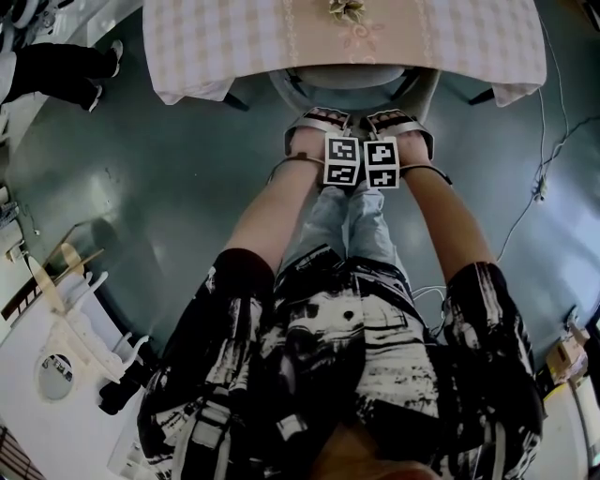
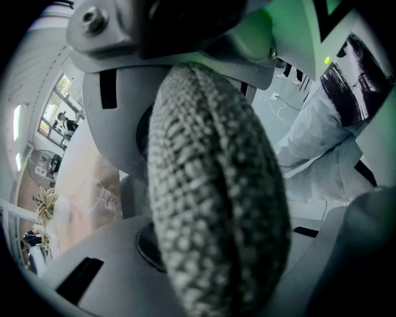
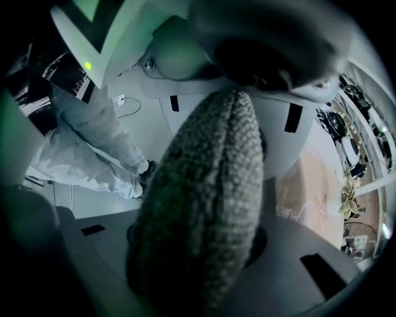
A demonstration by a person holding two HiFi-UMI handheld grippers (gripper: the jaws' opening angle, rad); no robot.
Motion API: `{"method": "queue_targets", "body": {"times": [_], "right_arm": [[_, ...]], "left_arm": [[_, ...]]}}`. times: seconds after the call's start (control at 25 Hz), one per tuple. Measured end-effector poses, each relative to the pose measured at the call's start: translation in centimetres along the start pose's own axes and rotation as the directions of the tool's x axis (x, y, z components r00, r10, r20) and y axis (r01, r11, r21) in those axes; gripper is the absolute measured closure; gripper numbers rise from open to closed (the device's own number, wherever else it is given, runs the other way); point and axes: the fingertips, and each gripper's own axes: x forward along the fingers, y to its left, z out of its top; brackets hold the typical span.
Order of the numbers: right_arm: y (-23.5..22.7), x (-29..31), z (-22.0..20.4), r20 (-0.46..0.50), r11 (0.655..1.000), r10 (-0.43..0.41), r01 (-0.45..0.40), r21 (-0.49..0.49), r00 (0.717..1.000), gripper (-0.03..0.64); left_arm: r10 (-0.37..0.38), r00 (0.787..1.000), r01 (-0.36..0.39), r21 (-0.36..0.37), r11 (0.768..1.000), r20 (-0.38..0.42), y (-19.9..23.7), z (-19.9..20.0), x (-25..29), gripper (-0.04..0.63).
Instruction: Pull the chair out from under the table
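Forearms point(image 1: 272, 211) are held out side by side, pointed steeply down. Left tongs point(image 1: 316, 127) and right tongs point(image 1: 401, 125) are set next to each other on the top of the chair point(image 1: 349, 82) back. Each pair is clamped on the backrest's woven rim point(image 2: 216, 204), which is seen filling the gap between the jaws in both gripper views. The chair is tucked under the desk point(image 1: 450, 37), its seat mostly covered by the checked cloth point(image 1: 187, 89). A flower ornament point(image 1: 347, 9) is seen on the desk beyond.
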Motion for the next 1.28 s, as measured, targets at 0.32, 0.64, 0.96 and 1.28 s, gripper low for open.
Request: {"method": "queue_targets", "body": {"times": [0.32,0.64,0.96,1.28], "right_arm": [[3.7,-0.5,1.5,0.000,1.000,0.006,-0.006,0.001,1.000,0.477],[7.5,-1.3,3.2,-0.005,1.000,0.012,-0.012,0.018,1.000,0.477],[12.4,-2.4,5.0,-0.007,1.000,0.018,-0.018,0.025,1.000,0.476],[17.6,-3.7,6.8,-0.001,1.000,0.014,-0.014,0.025,1.000,0.477]], "left_arm": [[-0.006,1.000,0.006,-0.001,1.000,0.005,-3.9,1.0,-0.6,0.489],[-0.018,1.000,0.018,0.014,1.000,0.010,-7.9,2.0,-1.4,0.489],[-0.030,0.999,0.029,0.020,0.999,0.015,-13.0,3.8,-2.4,0.489],[-0.030,0.999,0.030,0.015,0.999,0.016,-18.2,5.7,-3.5,0.489]]}}
